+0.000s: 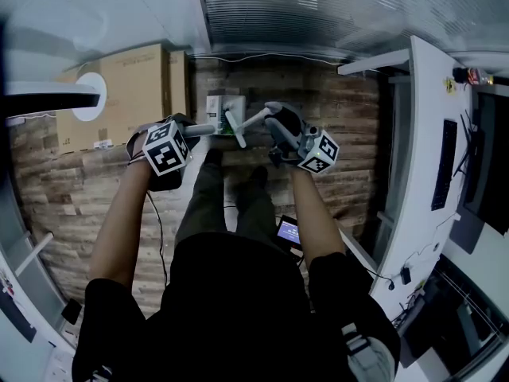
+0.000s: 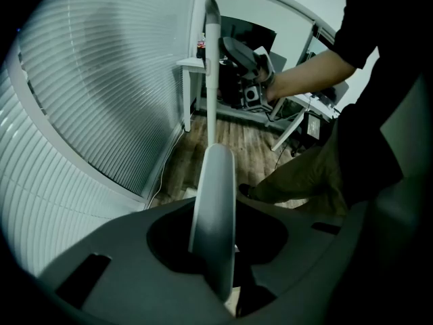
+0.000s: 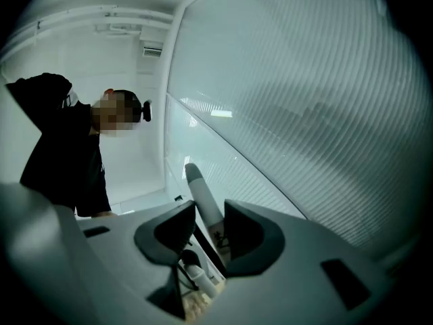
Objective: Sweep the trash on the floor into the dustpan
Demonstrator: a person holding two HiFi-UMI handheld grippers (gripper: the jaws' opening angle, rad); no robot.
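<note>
Closest in, the left hand-held gripper (image 2: pixel 216 239) is clamped on a broad white handle (image 2: pixel 212 195). The right hand-held gripper (image 3: pixel 208 217) pinches a slimmer handle (image 3: pixel 197 185), whose tip pokes past the jaws. Beyond both, on the wooden floor (image 1: pixel 79 181), sits what looks like the dustpan (image 1: pixel 225 110). No trash shows. It is best to keep the pan's lip flat and the strokes short.
</note>
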